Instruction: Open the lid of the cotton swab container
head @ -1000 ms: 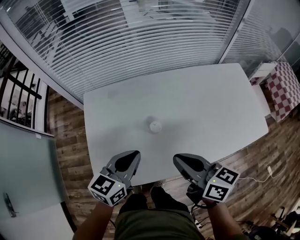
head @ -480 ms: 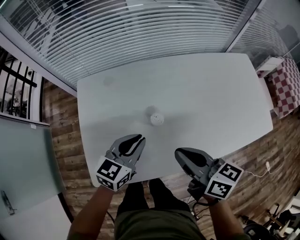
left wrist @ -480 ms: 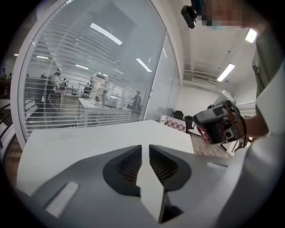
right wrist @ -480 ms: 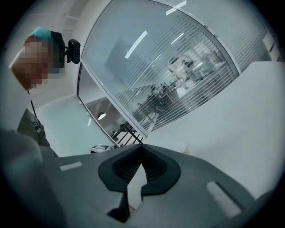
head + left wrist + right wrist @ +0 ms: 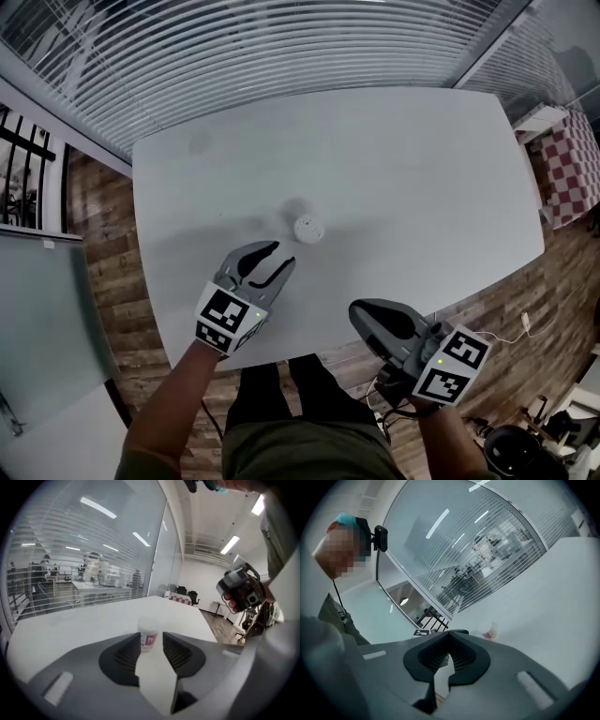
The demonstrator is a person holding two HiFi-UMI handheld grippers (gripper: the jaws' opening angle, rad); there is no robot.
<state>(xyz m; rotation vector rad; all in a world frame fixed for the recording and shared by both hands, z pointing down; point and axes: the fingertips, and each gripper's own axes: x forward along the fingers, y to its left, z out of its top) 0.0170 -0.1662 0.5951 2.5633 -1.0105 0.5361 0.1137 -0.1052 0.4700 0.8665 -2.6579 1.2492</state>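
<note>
A small round white cotton swab container [image 5: 307,228] with a red label stands with its lid on near the middle of the white table [image 5: 422,169]. My left gripper [image 5: 281,254] is over the table just short of it, and its jaws have just been opening, with nothing between them. In the left gripper view the container [image 5: 148,633] shows through the gap of the left gripper [image 5: 151,640], a little beyond the tips. My right gripper [image 5: 361,314] hangs shut at the table's front edge. In the right gripper view the container [image 5: 489,631] lies to the right of the right gripper [image 5: 449,633].
A glass wall with white blinds [image 5: 281,47] runs behind the table. Wooden floor [image 5: 103,244] surrounds it, and a red checkered object [image 5: 567,164] stands at the right. My legs [image 5: 281,412] are at the front edge.
My left gripper has moved forward over the table towards the container, and its jaws have gone from shut to open. My right gripper has stayed shut near the front edge, shifting only slightly.
</note>
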